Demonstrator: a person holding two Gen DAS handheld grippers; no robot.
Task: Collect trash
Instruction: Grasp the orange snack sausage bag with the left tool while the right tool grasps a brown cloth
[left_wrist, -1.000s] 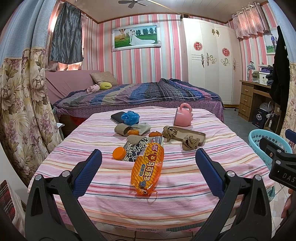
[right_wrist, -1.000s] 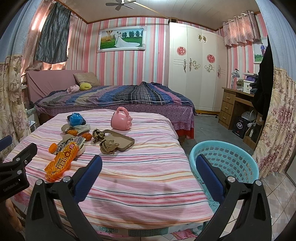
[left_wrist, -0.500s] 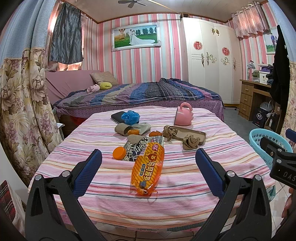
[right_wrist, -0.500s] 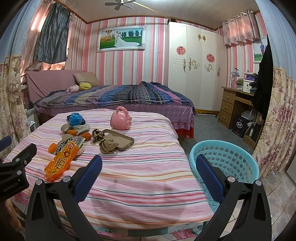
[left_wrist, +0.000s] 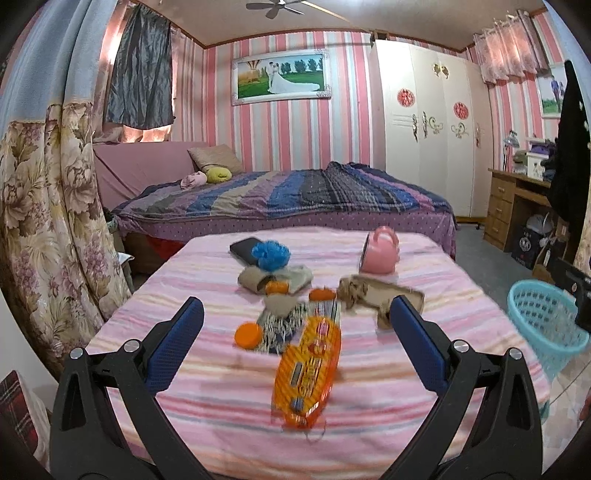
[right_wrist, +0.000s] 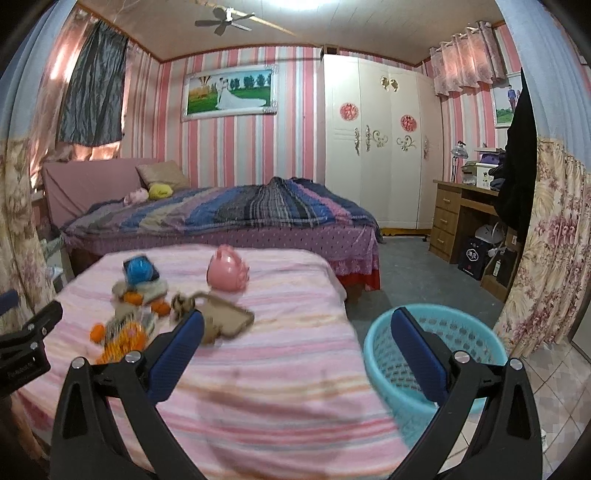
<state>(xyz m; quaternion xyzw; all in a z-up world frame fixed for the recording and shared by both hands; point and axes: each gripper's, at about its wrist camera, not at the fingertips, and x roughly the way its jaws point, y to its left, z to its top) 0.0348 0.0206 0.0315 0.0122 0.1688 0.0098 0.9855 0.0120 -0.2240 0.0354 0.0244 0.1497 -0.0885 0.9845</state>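
Observation:
An orange snack wrapper (left_wrist: 308, 369) lies on the pink striped bed (left_wrist: 221, 398), straight ahead of my open, empty left gripper (left_wrist: 295, 343). Behind it lie an orange cap (left_wrist: 248, 335), a patterned wrapper (left_wrist: 284, 321), orange peels (left_wrist: 322, 294), crumpled brown paper (left_wrist: 351, 291) and a blue ball of plastic (left_wrist: 269, 254). The wrapper also shows in the right wrist view (right_wrist: 122, 341). My right gripper (right_wrist: 295, 345) is open and empty above the bed's near right corner. A light-blue basket (right_wrist: 436, 365) stands on the floor to the bed's right.
A pink kettle (left_wrist: 380, 251) and a brown tray (left_wrist: 391, 295) sit on the bed. A dark phone (left_wrist: 245, 249) lies at the back. A second bed (right_wrist: 240, 218), a white wardrobe (right_wrist: 380, 147), a desk (right_wrist: 461, 214) and floral curtains (left_wrist: 48, 221) surround the area.
Both grippers have tilted and moved forward a little; the views are now blurred by motion. Both stay open and empty. The objects on the bed have not moved.

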